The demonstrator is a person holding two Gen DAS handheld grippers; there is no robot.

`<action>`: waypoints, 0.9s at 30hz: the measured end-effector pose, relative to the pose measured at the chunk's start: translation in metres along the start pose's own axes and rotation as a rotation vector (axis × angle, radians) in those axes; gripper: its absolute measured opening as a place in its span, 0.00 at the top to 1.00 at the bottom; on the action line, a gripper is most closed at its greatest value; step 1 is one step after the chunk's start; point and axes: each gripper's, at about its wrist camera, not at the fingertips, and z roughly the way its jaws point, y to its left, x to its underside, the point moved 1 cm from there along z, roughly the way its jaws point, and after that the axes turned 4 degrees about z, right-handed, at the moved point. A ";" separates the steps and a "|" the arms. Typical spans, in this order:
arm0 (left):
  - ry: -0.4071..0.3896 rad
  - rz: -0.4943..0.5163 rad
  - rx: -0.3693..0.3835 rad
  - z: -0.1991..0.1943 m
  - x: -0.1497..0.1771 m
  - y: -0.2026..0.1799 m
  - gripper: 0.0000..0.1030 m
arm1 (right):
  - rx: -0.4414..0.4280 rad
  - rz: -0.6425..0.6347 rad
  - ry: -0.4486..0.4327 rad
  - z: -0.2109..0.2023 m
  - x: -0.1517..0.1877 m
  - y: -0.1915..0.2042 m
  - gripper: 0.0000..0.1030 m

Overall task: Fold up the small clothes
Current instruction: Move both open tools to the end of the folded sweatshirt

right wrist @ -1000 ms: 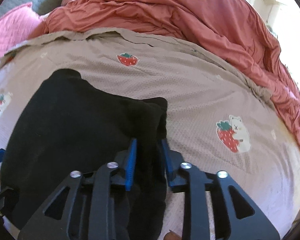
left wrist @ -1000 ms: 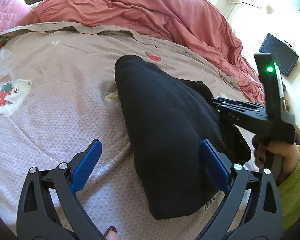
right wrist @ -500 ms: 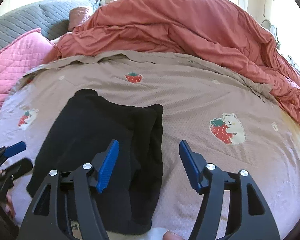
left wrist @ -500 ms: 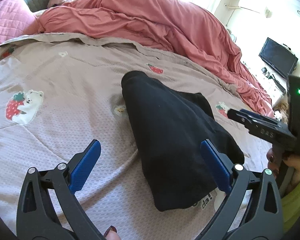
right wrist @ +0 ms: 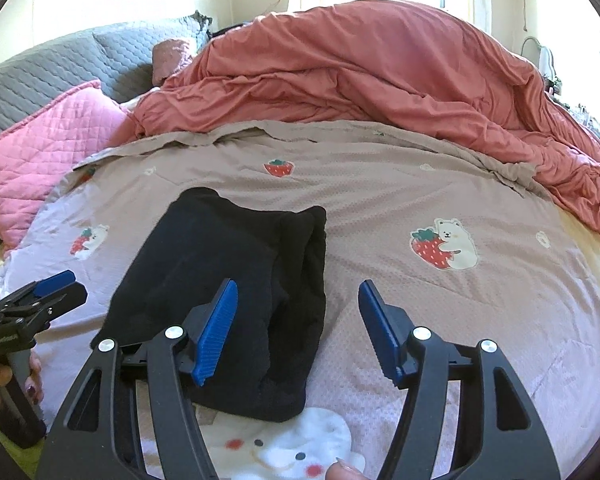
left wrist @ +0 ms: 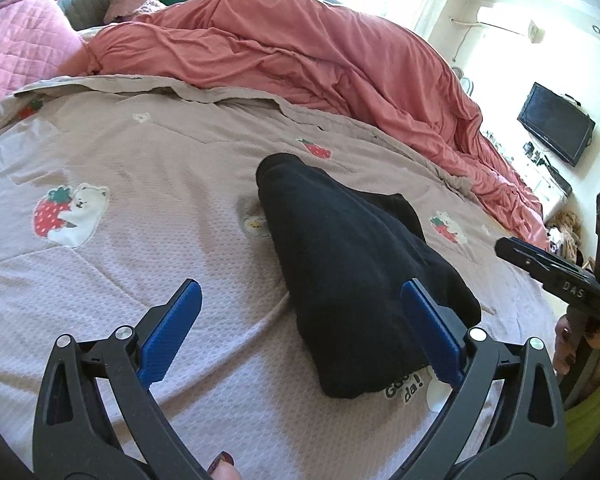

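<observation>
A black garment (left wrist: 348, 264) lies folded in a long bundle on the strawberry-print bedspread (left wrist: 140, 240). In the right wrist view the same garment (right wrist: 228, 264) shows its folded layers along the right edge. My left gripper (left wrist: 300, 292) is open above the bundle's near left edge, its blue pads wide apart and touching nothing. My right gripper (right wrist: 298, 286) hangs open above the garment's near right edge, with nothing pressed between its pads. Each tool also shows in the other view: the right gripper (left wrist: 556, 276) and the left gripper (right wrist: 40, 300).
A rumpled coral duvet (right wrist: 380, 76) is heaped across the back of the bed. A pink quilted pillow (right wrist: 48, 152) and a grey headboard (right wrist: 60, 68) are at the left. A white face patch (right wrist: 292, 448) marks the near edge. A dark screen (left wrist: 556, 128) hangs on the right wall.
My right gripper let go of the garment's right edge, opened wide and drew back and up. The left gripper also backed away slightly. The garment stays folded on the bed.
</observation>
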 end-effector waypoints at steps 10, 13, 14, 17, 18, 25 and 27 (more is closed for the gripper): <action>0.008 -0.048 0.040 -0.008 0.010 0.011 0.10 | -0.090 -0.004 0.034 -0.014 0.019 0.003 0.40; 0.027 -0.061 0.075 -0.004 0.016 0.009 0.10 | -0.115 0.001 0.077 -0.007 0.030 0.004 0.40; 0.036 -0.063 0.084 -0.001 0.019 0.006 0.11 | -0.122 -0.001 0.092 -0.004 0.034 0.005 0.40; 0.054 -0.052 0.090 0.005 0.024 0.000 0.15 | -0.142 -0.002 0.119 0.002 0.044 0.008 0.40; 0.065 -0.044 0.093 0.007 0.026 -0.004 0.15 | -0.153 -0.003 0.131 0.005 0.047 0.010 0.40; 0.105 -0.032 0.111 0.016 0.034 -0.016 0.27 | -0.198 -0.015 0.146 0.016 0.049 0.015 0.40; 0.124 -0.074 0.135 0.022 0.033 -0.016 0.31 | -0.209 -0.002 0.141 0.019 0.046 0.012 0.40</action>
